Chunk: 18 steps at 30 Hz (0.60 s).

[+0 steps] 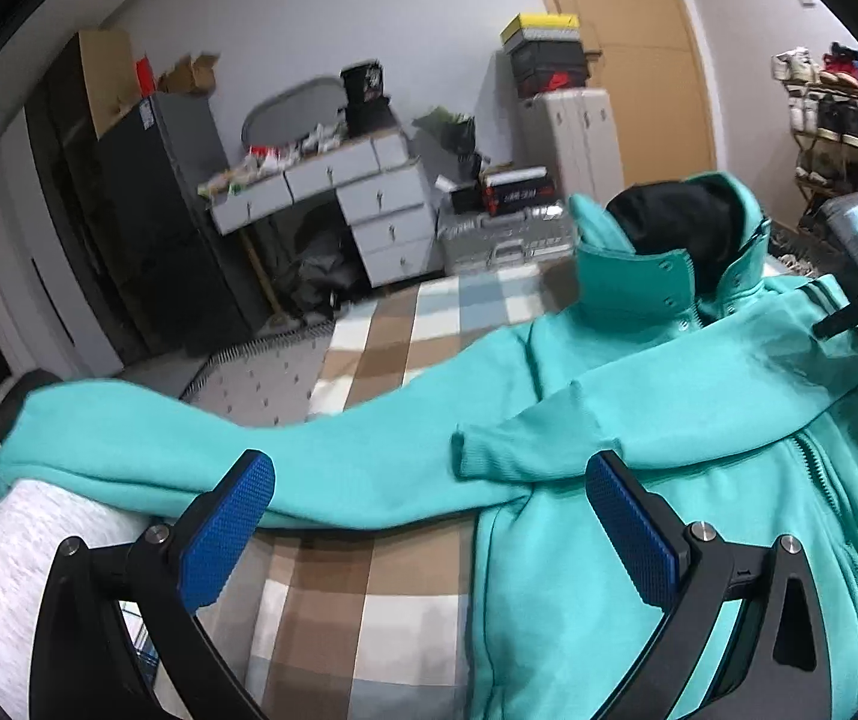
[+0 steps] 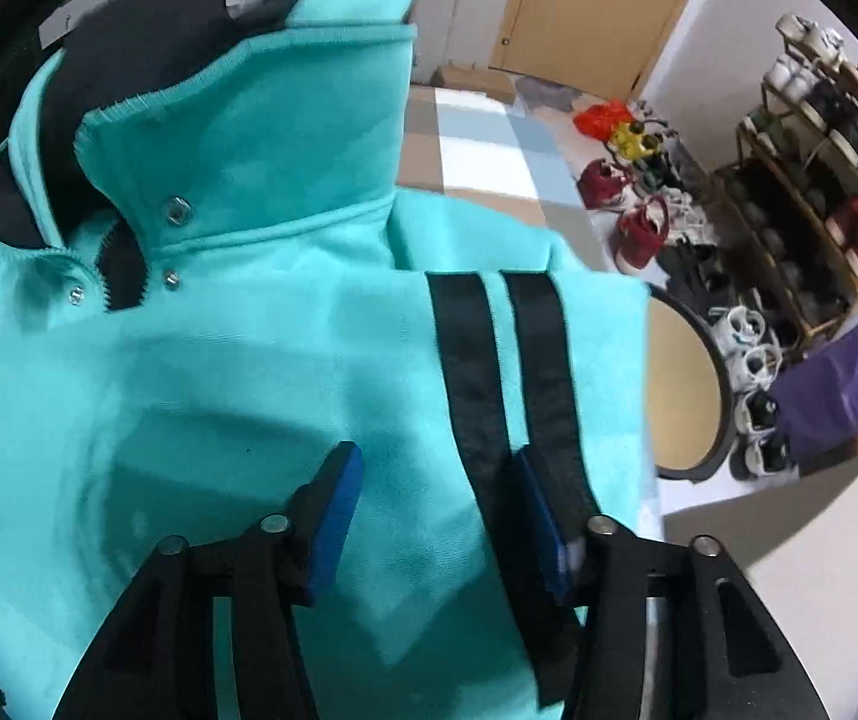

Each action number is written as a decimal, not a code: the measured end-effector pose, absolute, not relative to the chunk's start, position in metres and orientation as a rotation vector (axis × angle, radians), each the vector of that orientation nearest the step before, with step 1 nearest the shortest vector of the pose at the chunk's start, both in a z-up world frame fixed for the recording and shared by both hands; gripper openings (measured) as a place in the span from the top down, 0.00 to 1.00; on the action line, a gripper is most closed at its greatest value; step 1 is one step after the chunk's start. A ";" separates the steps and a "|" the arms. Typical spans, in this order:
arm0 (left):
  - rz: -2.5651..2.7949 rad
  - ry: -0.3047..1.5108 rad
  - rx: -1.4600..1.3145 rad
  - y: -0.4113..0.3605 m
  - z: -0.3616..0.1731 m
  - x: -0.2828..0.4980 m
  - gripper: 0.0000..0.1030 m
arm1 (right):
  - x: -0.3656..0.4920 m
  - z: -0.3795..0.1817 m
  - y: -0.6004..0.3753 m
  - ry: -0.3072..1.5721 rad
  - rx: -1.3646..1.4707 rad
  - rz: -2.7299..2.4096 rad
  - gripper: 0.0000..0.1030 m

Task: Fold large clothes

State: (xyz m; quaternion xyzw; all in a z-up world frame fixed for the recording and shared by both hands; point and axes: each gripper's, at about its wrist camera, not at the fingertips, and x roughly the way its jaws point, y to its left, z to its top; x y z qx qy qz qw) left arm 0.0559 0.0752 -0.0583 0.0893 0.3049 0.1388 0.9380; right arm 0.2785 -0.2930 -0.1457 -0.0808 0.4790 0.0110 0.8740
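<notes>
A teal zip jacket (image 1: 639, 570) lies front up on a checked bedspread (image 1: 381, 348), its collar (image 1: 639, 282) standing up around a black lining. One long sleeve (image 1: 189, 450) stretches out to the left. The other sleeve is folded across the chest, its cuff (image 1: 489, 450) near the middle. My left gripper (image 1: 429, 462) is open wide just in front of both sleeves, its blue pads clear of the cloth. My right gripper (image 2: 436, 453) is open over the shoulder, beside two black stripes (image 2: 471, 348), with nothing pinched between the pads.
A pale grey pillow (image 1: 21, 570) sits under the stretched sleeve's end. Beyond the bed stand a grey drawer desk (image 1: 357, 192) and stacked boxes (image 1: 543, 54). To the right are a shoe rack (image 2: 819, 210), loose shoes (image 2: 627, 198), a round stool (image 2: 681, 384) and a purple sleeve (image 2: 849, 378).
</notes>
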 end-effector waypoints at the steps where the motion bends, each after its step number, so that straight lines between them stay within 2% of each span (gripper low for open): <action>1: 0.282 0.634 0.156 0.081 -0.058 0.057 0.02 | 0.271 -0.138 -0.287 0.953 -0.159 0.070 0.51; 4: 0.293 0.651 0.097 0.091 -0.057 0.058 0.02 | 0.242 -0.144 -0.273 0.954 -0.112 0.207 0.51; 6: 0.300 0.654 0.068 0.095 -0.057 0.057 0.02 | 0.233 -0.171 -0.259 1.038 -0.188 0.206 0.49; 8: 0.311 0.650 0.056 0.097 -0.057 0.056 0.02 | 0.220 -0.176 -0.251 0.950 -0.246 0.150 0.49; 10: 0.326 0.647 0.057 0.097 -0.058 0.054 0.02 | 0.217 -0.169 -0.248 0.976 -0.236 0.088 0.48; 11: 0.331 0.647 0.057 0.098 -0.058 0.054 0.02 | 0.212 -0.162 -0.247 0.995 -0.196 0.081 0.58; 12: 0.334 0.644 0.059 0.099 -0.058 0.053 0.02 | 0.200 -0.151 -0.246 0.966 -0.140 0.104 0.63; 15: 0.360 0.632 0.053 0.107 -0.058 0.052 0.02 | 0.139 -0.112 -0.226 0.819 -0.028 0.195 0.56; 17: 0.366 0.638 0.024 0.115 -0.057 0.050 0.02 | 0.087 -0.090 -0.209 0.738 0.037 0.275 0.27; 18: 0.364 0.641 0.003 0.119 -0.057 0.049 0.02 | 0.058 -0.080 -0.204 0.688 0.073 0.325 0.20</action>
